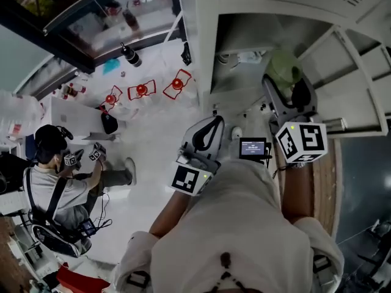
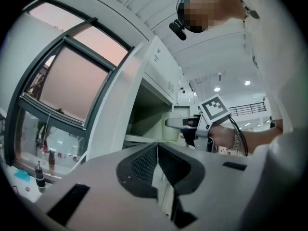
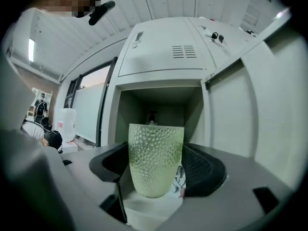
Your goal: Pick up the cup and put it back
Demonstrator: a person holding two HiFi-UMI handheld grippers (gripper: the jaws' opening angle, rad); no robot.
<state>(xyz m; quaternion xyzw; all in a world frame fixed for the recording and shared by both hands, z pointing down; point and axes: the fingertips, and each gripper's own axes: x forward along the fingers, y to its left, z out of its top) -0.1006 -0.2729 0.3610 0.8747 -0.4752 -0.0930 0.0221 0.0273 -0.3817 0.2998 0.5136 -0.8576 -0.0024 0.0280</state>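
A pale green dimpled cup point(image 3: 155, 159) stands upright between the jaws of my right gripper point(image 3: 156, 165), which is shut on it. The head view has the cup point(image 1: 283, 68) held up in front of an open locker compartment point(image 1: 244, 47), with my right gripper point(image 1: 287, 87) around it. From the left gripper view the cup point(image 2: 169, 128) shows at the locker's opening, held in the right gripper point(image 2: 185, 124). My left gripper point(image 2: 157, 163) is shut with nothing in it and hangs lower, to the left point(image 1: 204, 140).
The locker's door point(image 1: 360, 72) swings open on the right. A dark bottle point(image 3: 152, 118) stands at the back of the compartment. A small screen device point(image 1: 253, 148) sits near my chest. A seated person point(image 1: 58, 182) with grippers is far below left, by red stools point(image 1: 142, 90).
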